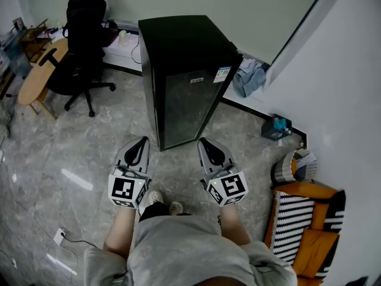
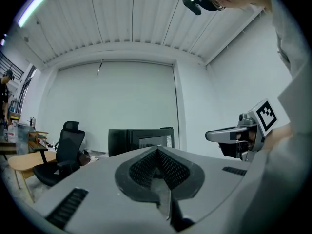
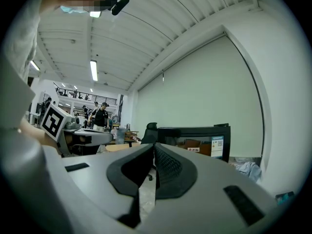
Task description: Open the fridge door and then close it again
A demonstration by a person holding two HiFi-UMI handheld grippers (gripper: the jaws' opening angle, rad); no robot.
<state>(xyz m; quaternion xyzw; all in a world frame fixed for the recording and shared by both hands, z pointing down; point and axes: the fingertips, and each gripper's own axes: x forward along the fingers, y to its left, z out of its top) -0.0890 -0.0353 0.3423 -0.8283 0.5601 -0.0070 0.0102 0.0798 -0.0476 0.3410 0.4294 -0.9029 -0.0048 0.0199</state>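
Note:
A small black fridge (image 1: pixel 184 76) stands against the far wall with its glass-fronted door closed and a label near the door's top corner. I hold both grippers level, side by side, a short way in front of it and touching nothing. The left gripper (image 1: pixel 143 140) is shut and empty, aimed at the door's left edge. The right gripper (image 1: pixel 205 142) is also shut and empty, off the door's right corner. In the left gripper view the fridge (image 2: pixel 141 140) shows beyond the closed jaws. The right gripper view has the fridge (image 3: pixel 200 140) right of the closed tips.
A black office chair (image 1: pixel 83 46) and a wooden table (image 1: pixel 37 73) stand left of the fridge. Blue cloth (image 1: pixel 249 76), a teal box (image 1: pixel 277 127), a basket (image 1: pixel 294 165) and an orange striped seat (image 1: pixel 306 219) line the right wall. A power strip (image 1: pixel 59 236) lies on the floor.

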